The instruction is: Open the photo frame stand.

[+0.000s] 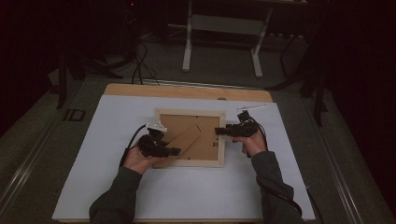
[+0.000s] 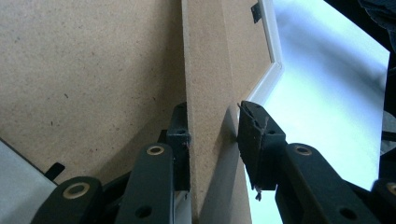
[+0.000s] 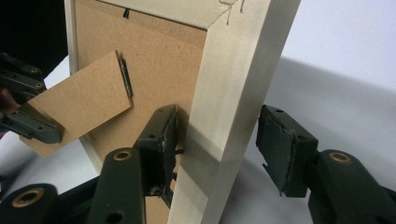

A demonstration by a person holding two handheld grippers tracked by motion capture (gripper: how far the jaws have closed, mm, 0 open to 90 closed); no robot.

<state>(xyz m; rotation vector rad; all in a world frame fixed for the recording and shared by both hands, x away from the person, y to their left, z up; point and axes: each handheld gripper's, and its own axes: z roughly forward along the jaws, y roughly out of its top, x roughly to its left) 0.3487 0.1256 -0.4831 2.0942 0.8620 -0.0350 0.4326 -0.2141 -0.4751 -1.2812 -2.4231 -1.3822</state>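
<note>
A picture frame (image 1: 190,138) is seen lying face down on the white surface (image 1: 112,186), between the two tongs, with its brown backing board (image 1: 205,128) turned upward. The hinged stand (image 1: 180,143) of the frame is already lifted off the backing and is straddled by the left tongs (image 1: 173,151); in the left gripper view one pad (image 2: 180,140) is pressed to the stand's edge while the other pad is held just off it, so the stand (image 2: 210,116) is judged loosely caught rather than firmly pinched. The right tongs (image 1: 218,131) are set across the pale wooden rail (image 3: 233,107) of the frame, spread, with a clear gap at the outer pad (image 3: 280,149); the rail is between them but not squeezed. As judged, the stand has been raised partway, and what is left is opening it fully, standing the frame upright and letting go.
</note>
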